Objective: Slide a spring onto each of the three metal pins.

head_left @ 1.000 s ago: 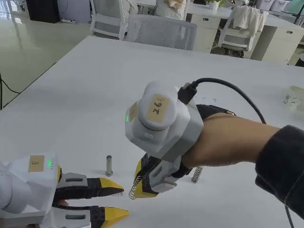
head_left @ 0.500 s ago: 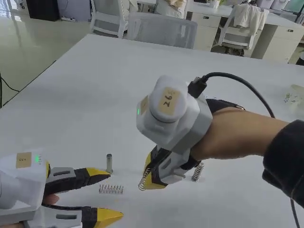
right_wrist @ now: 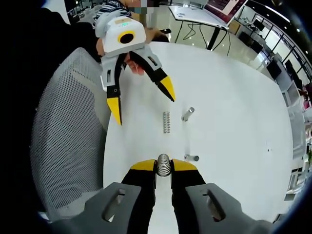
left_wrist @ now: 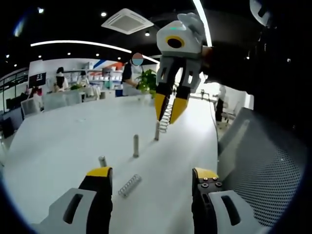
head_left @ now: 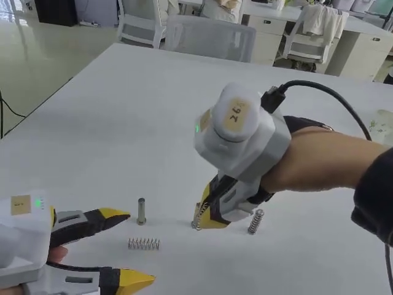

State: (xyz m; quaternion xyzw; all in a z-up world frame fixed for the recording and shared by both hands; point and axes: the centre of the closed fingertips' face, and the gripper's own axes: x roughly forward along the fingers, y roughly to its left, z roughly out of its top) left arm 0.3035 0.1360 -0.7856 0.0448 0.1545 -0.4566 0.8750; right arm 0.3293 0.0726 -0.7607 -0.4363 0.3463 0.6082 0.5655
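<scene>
Right gripper (head_left: pixel 206 219): shifted toward 3 o'clock, jaws pinched on held spring (head_left: pixel 197 215) just beside bare middle pin (right_wrist: pixel 191 157). Left gripper (left_wrist: pixel 152 173): wide, empty. Sprung pin (head_left: pixel 256 221) at 3 o'clock done; left pin (head_left: pixel 141 211) bare; loose spring (head_left: pixel 143 244) at its 6 o'clock. Two remain.

The right gripper (head_left: pixel 206 220) pinches a spring (head_left: pixel 196 216) to the right of the bare pin (head_left: pixel 141 211); a loose spring (head_left: pixel 143 244) lies just in front of that pin.
</scene>
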